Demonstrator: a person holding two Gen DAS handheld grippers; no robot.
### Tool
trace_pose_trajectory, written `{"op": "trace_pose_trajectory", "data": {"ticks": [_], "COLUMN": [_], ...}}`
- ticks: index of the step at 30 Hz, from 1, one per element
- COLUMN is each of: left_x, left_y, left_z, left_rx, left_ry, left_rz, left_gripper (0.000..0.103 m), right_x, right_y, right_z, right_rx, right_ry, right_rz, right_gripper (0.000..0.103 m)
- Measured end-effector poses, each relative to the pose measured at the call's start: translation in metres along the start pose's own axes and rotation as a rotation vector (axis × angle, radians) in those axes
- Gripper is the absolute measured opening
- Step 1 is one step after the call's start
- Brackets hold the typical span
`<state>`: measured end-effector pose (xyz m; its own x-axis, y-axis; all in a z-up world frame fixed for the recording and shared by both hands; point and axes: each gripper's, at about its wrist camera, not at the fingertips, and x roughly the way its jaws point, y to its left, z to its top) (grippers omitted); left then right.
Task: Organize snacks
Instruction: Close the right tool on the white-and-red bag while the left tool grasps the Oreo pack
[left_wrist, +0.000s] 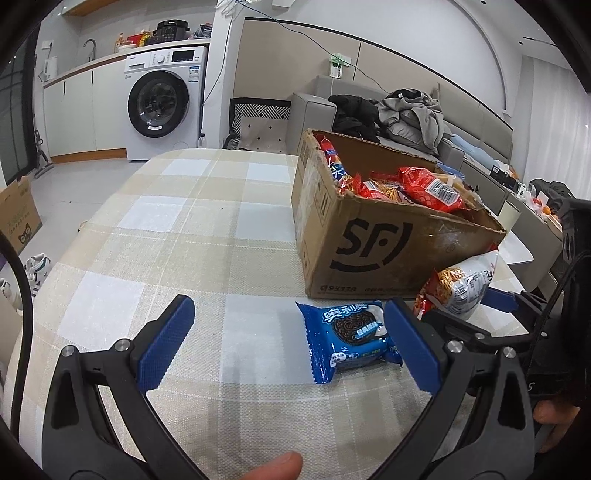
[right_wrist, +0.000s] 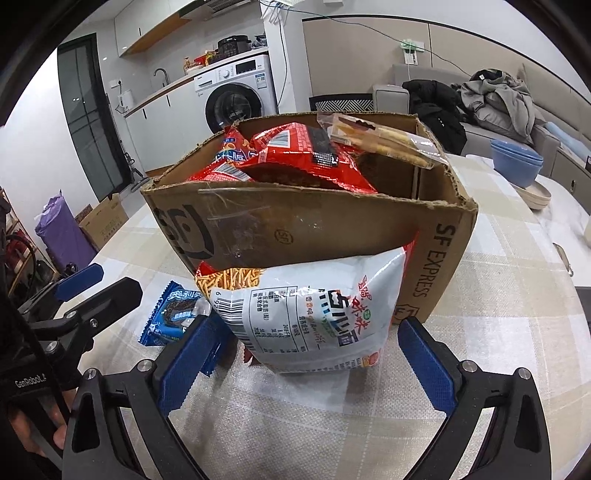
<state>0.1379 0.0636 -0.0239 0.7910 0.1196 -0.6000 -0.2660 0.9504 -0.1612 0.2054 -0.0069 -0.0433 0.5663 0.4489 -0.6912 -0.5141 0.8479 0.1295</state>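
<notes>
**Desk:** What sits at the centre of the checked tablecloth (left_wrist: 192, 236)?

**Photographer:** A worn cardboard box (left_wrist: 373, 254), open at the top and heaped with red snack packets (left_wrist: 430, 188). A clear pack of biscuit sticks (right_wrist: 380, 138) lies across its rim at the far corner.

**Desk:** And outside the box?

**Photographer:** A white noodle-snack bag (right_wrist: 314, 310) stands leaning against the box's near wall. A blue Oreo packet (left_wrist: 352, 338) lies flat on the cloth, just in front of the box and to the left of the bag.

**Desk:** The grippers?

**Photographer:** The left gripper (left_wrist: 291, 347) is spread wide and grips nothing; the Oreo packet lies between its blue pads, close against the right-hand pad (left_wrist: 412, 349), though contact cannot be confirmed. The right gripper (right_wrist: 306, 354) is also spread wide, its pads either side of the noodle-snack bag's base, the left one close to the bag, the right one apart from it.

**Desk:** Anything beyond the box?

**Photographer:** Blue bowls (right_wrist: 515, 162) stacked on a beige plate to the box's right, and a washing machine (left_wrist: 164, 105) in the room behind it.
</notes>
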Motion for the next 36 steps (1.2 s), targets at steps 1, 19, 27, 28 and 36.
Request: {"op": "trace_pose_trajectory", "data": {"ticks": [1, 19, 27, 28, 36], "left_x": [0.000, 0.005, 0.012, 0.015, 0.028], "left_y": [0.001, 0.004, 0.007, 0.007, 0.019], "left_z": [0.000, 0.000, 0.001, 0.002, 0.002], "left_rx": [0.002, -0.011, -0.018, -0.022, -0.062], "left_ry": [0.000, 0.024, 0.037, 0.044, 0.080], "left_rz": [0.000, -0.002, -0.012, -0.014, -0.033], "left_gripper": [0.102, 0.102, 0.102, 0.102, 0.102], "right_x": [-0.001, -0.050, -0.075, -0.077, -0.098], "right_y": [0.000, -0.011, -0.037, -0.039, -0.056], "right_z": [0.000, -0.013, -0.010, -0.009, -0.008], "right_rx": [-0.001, -0.013, 0.049, 0.052, 0.093], "right_ry": [-0.006, -0.091, -0.138, -0.142, -0.175], "right_rz": [0.000, 0.060, 0.084, 0.082, 0.087], "right_gripper": [0.095, 0.067, 0.067, 0.067, 0.067]}}
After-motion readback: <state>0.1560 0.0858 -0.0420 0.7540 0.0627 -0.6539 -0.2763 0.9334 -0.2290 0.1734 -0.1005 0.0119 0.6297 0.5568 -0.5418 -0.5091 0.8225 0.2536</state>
